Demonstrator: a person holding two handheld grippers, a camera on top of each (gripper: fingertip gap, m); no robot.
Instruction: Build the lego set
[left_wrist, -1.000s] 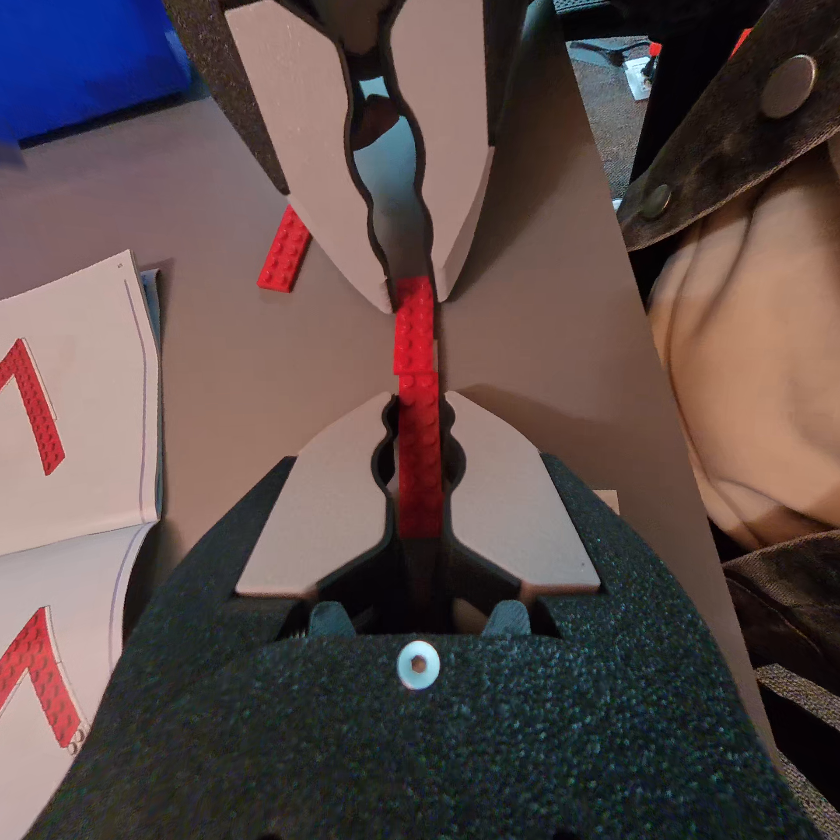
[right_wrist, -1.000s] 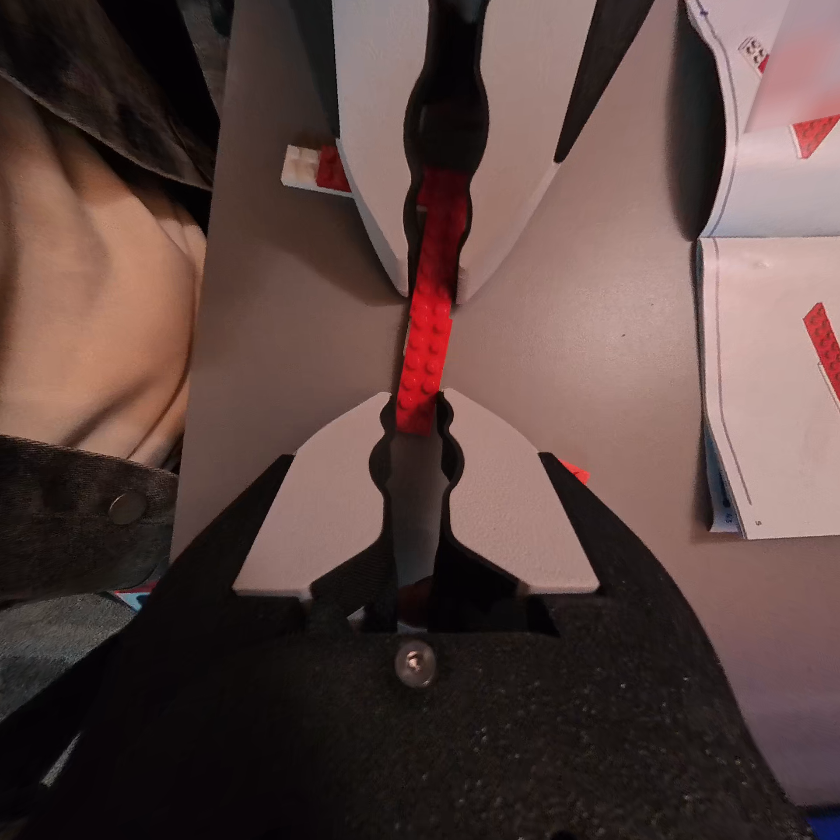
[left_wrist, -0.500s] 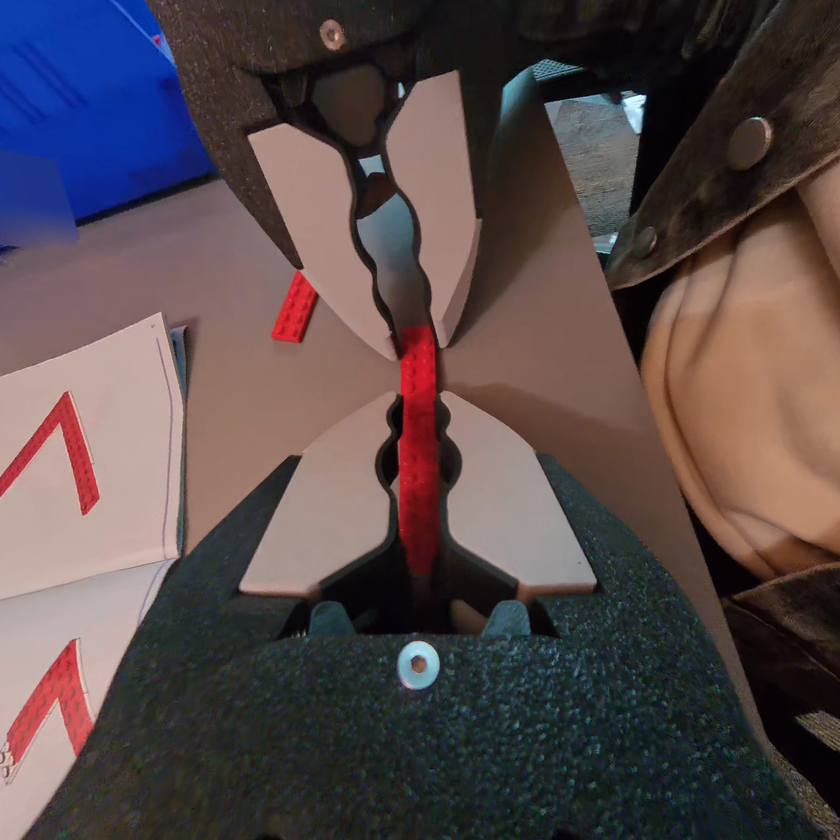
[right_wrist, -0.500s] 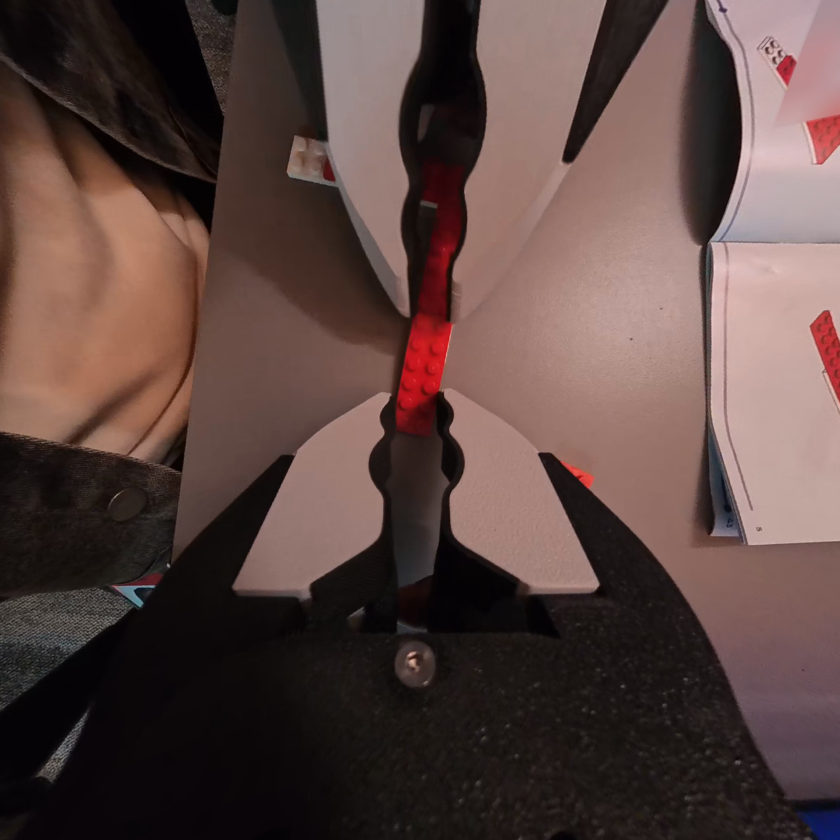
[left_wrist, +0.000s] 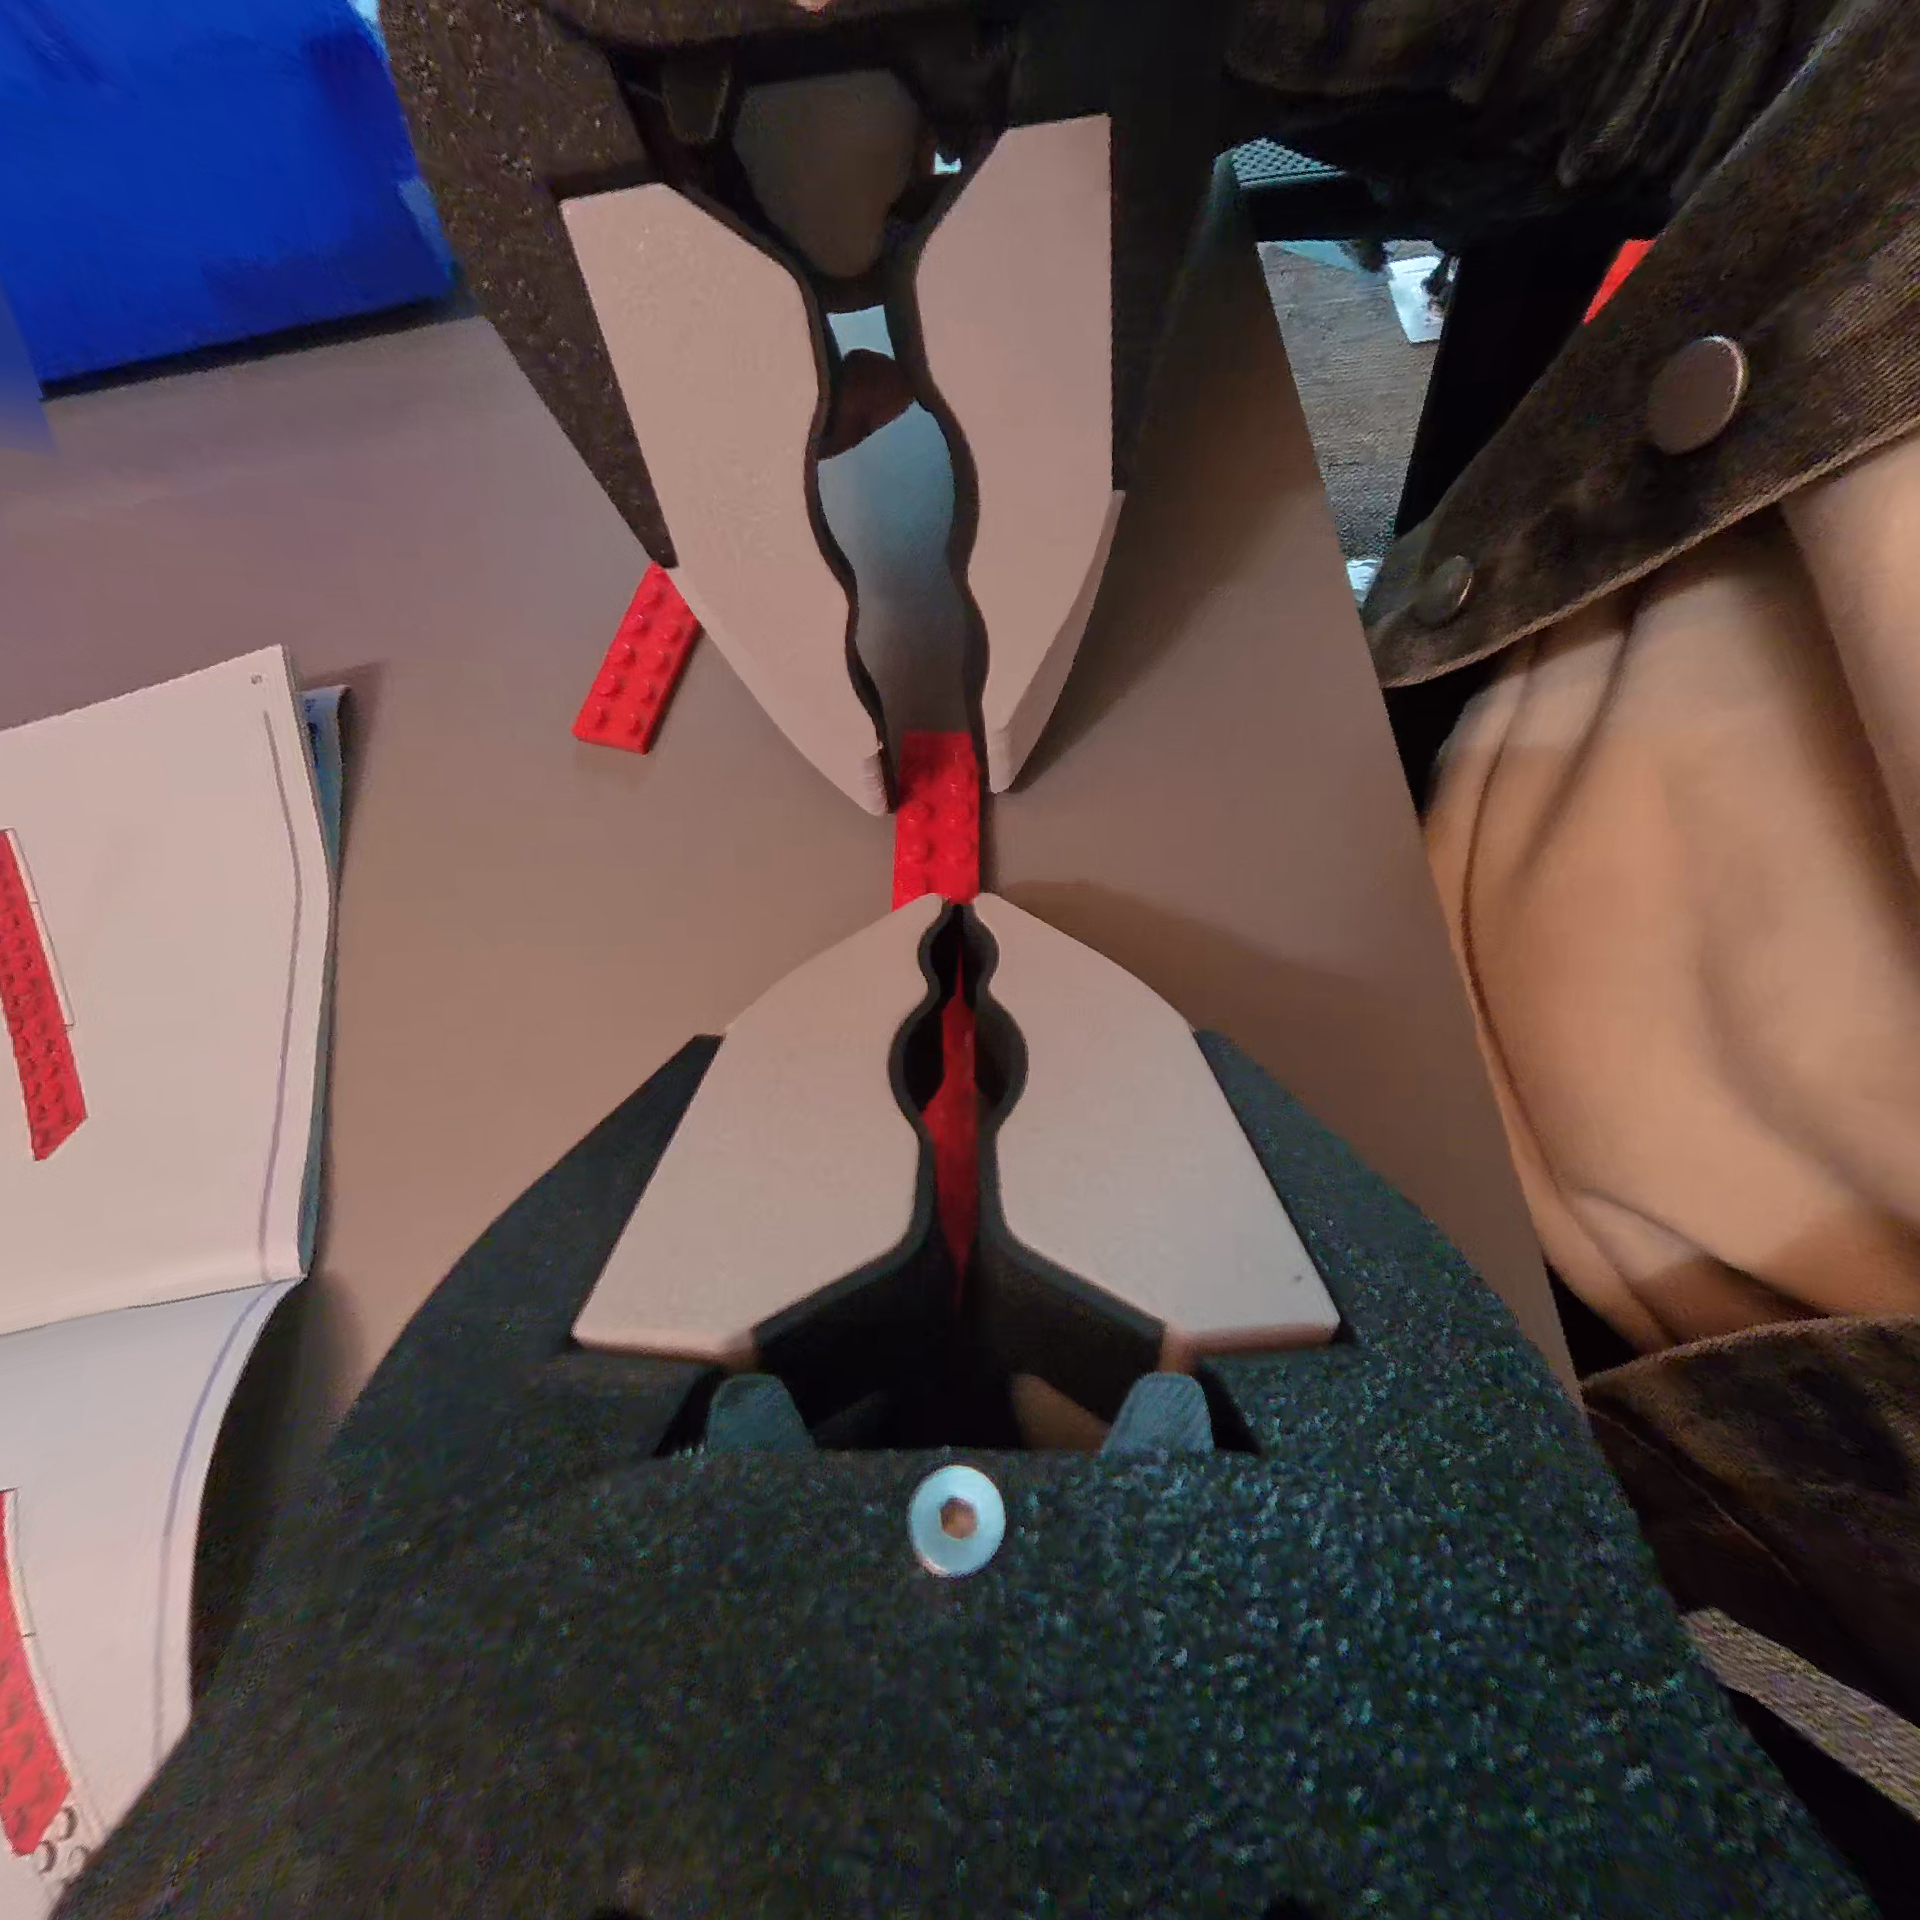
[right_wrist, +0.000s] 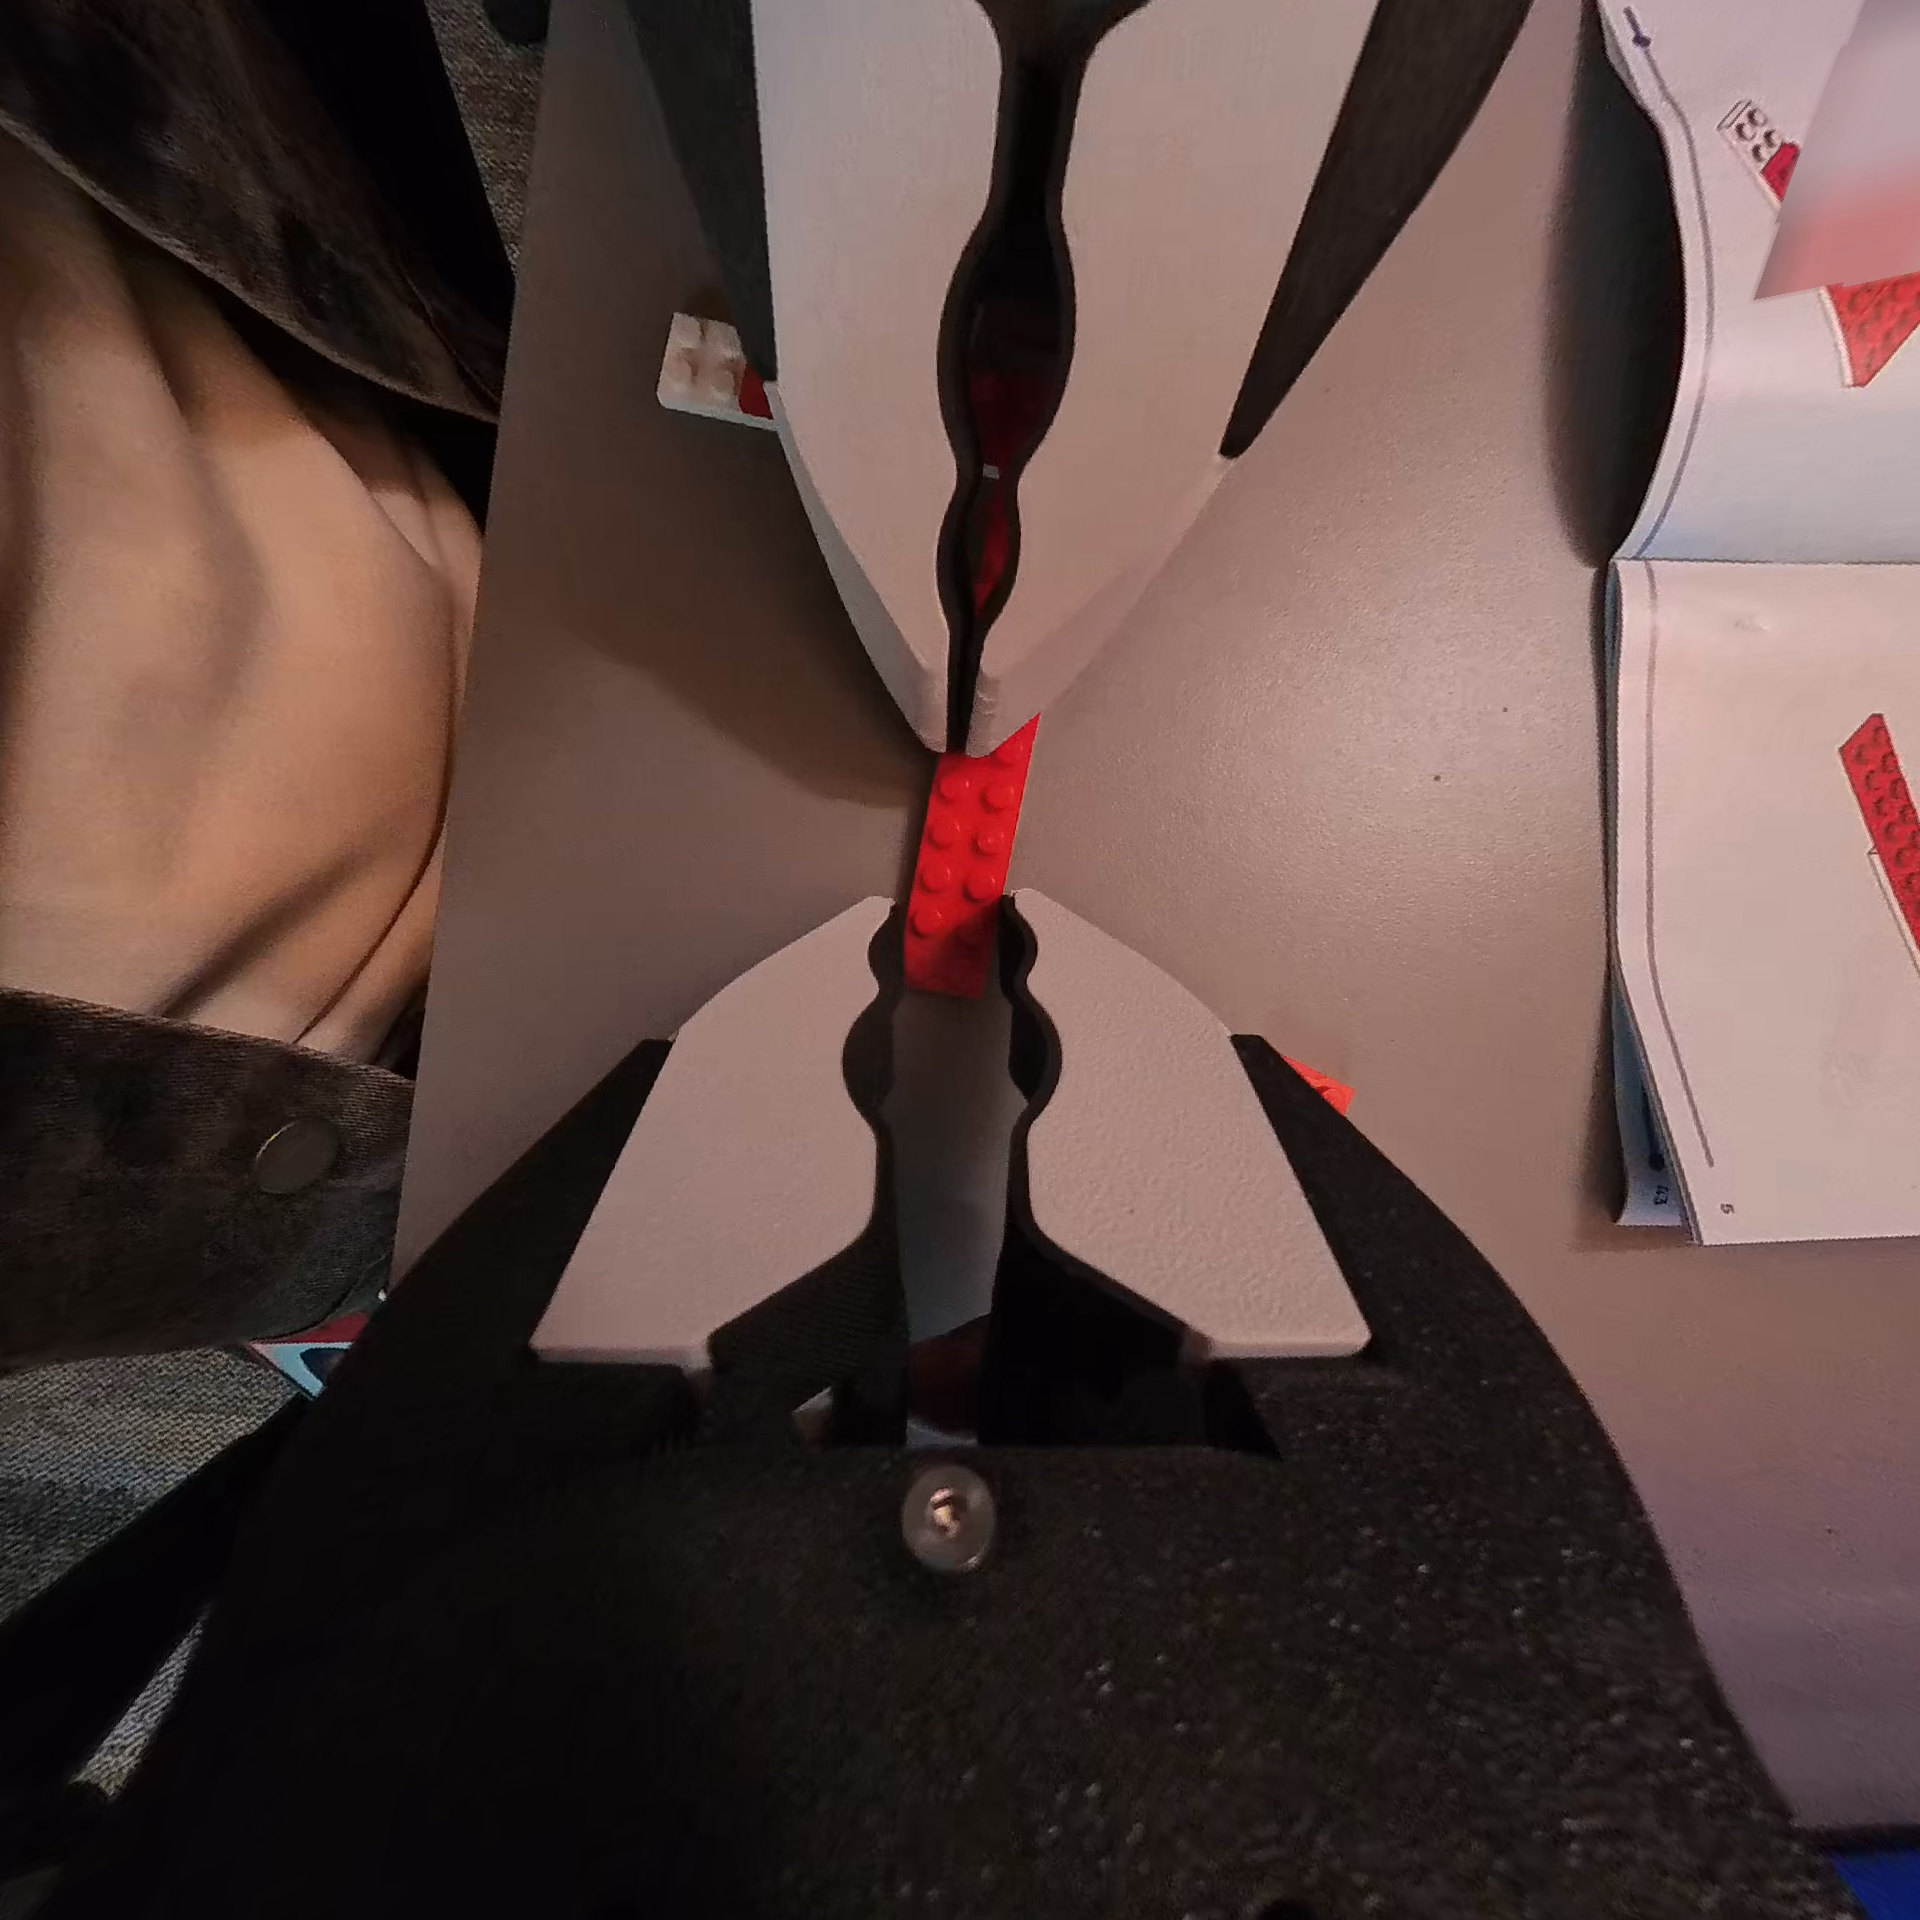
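A long red lego plate (left_wrist: 935, 842) is held above the brown table between my two grippers, which face each other tip to tip. My left gripper (left_wrist: 951, 909) is shut on one end of it; only a thin red edge shows between its nearly closed fingers. My right gripper (right_wrist: 951, 914) is shut on the other end at its fingertips, with the studs (right_wrist: 966, 831) showing. The right gripper also shows at the top of the left wrist view (left_wrist: 935, 779), and the left gripper at the top of the right wrist view (right_wrist: 961, 727).
A loose red plate (left_wrist: 639, 675) lies on the table (left_wrist: 468, 831). An open instruction booklet (left_wrist: 145, 987) lies beside it, also in the right wrist view (right_wrist: 1766, 883). A white-and-red piece (right_wrist: 707, 369) and a small red piece (right_wrist: 1320, 1086) lie nearby. A person's torso (left_wrist: 1662, 935) is at the table edge. A blue bin (left_wrist: 187, 177) stands at the back. Both grippers' tips are close together, under 4 cm apart.
My left gripper's fingers have closed much tighter, and the plate end in them now shows edge-on instead of flat. The right gripper keeps its hold on the far end.
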